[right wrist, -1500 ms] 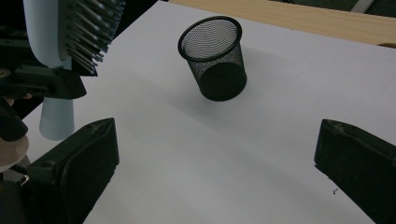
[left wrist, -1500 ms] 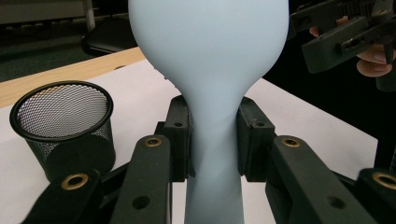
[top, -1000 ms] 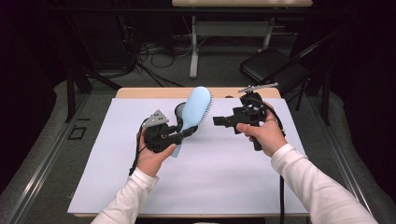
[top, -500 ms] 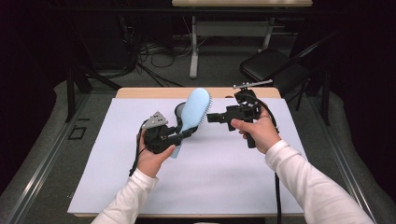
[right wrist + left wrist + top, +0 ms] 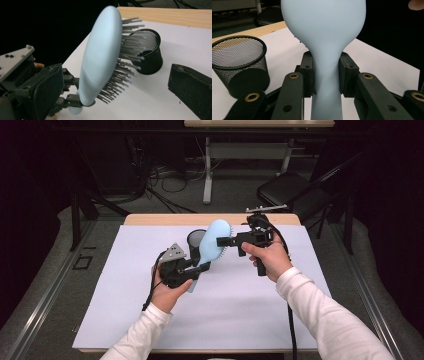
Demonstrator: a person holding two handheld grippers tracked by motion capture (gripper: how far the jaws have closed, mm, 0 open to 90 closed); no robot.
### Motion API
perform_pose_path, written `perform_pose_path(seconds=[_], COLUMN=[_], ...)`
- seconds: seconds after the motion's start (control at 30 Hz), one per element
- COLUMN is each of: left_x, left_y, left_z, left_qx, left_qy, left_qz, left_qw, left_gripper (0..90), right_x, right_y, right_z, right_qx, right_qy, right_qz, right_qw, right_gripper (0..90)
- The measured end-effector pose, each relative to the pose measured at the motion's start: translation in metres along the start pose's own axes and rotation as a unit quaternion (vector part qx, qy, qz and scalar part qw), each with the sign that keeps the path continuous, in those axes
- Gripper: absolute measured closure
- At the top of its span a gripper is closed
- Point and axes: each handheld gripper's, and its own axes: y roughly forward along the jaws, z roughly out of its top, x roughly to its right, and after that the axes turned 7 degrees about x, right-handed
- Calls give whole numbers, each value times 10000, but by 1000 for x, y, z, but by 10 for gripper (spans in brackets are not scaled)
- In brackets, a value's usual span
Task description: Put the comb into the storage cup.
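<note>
My left gripper [image 5: 200, 268] is clamped on the handle of the pale blue brush [image 5: 212, 245], and in the left gripper view the two pads press on either side of the narrow neck of that handle, with the smooth back of the brush [image 5: 324, 32] rising straight up from between them. I hold it above the white sheet [image 5: 250, 320], lifted off the table [image 5: 150, 218], with the head tilted up and away from me. In the high view the brush head stands between my two hands, its bristles turned toward my right gripper [image 5: 227, 241]. That gripper comes in level from the right, its tips just beside the bristled side of the head, near the upper half. In the right gripper view the brush [image 5: 100, 62] crosses the middle, back to the left and bristles [image 5: 125, 62] pointing right, with my left gripper [image 5: 67, 97] gripping its lower end at the bottom left. One black jaw of my right gripper shows at the lower right there, apart from the bristles and touching nothing; the other jaw is out of frame, so the jaws stand apart around open space with the brush not between them as far as I can tell. A black mesh cup [image 5: 196, 240] stands upright on the sheet just behind the brush, beside my left gripper.
</note>
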Motion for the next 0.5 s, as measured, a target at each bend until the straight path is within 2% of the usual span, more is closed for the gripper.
perform_pose_path(seconds=[0.27, 0.5], left_x=[2, 3], left_y=[3, 4], left_z=[-2, -3], left_qx=[-1, -15], left_qy=[29, 80], left_qz=[-5, -25], left_qw=[10000, 10000], left_gripper=[697, 696], right_x=[1, 3], right_y=[6, 10], right_z=[2, 3], right_qx=[74, 93], right_qy=[308, 384], right_qz=[112, 101], right_qw=[9994, 9992], right_gripper=[36, 87])
